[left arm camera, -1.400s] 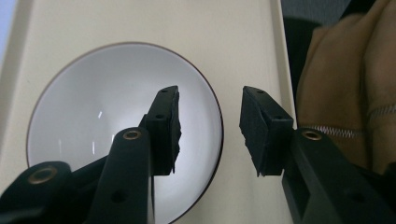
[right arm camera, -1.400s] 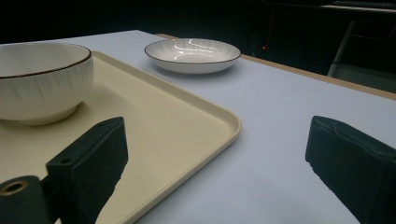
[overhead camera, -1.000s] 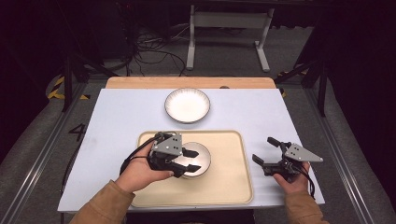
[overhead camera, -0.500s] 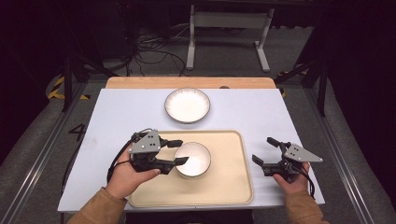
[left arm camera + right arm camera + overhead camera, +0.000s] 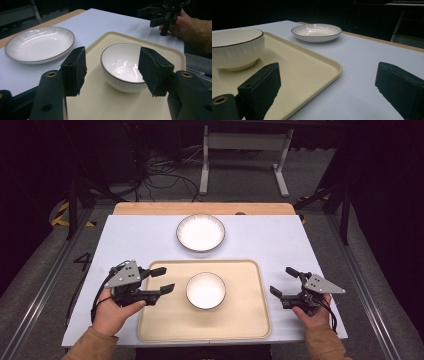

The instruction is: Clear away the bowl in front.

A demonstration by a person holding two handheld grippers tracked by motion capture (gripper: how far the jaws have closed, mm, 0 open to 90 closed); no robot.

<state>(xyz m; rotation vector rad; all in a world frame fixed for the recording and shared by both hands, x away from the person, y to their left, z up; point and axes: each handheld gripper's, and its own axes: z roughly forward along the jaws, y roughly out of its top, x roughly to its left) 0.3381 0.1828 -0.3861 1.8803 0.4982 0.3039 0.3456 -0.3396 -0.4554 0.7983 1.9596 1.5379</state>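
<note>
I count one white ribbed bowl [image 5: 206,290] on one cream plastic tray [image 5: 250,320], one white plate [image 5: 200,232] (off tray). Left gripper [image 5: 165,280] jaws just widening, empty; right gripper [image 5: 283,281] jaws apart, empty.

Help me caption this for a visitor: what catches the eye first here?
A white bowl stands alone in the middle of a cream tray at the table's near edge. Behind the tray a white plate lies on the pale table. An open left claw and right claw flank the tray, holding nothing.
</note>
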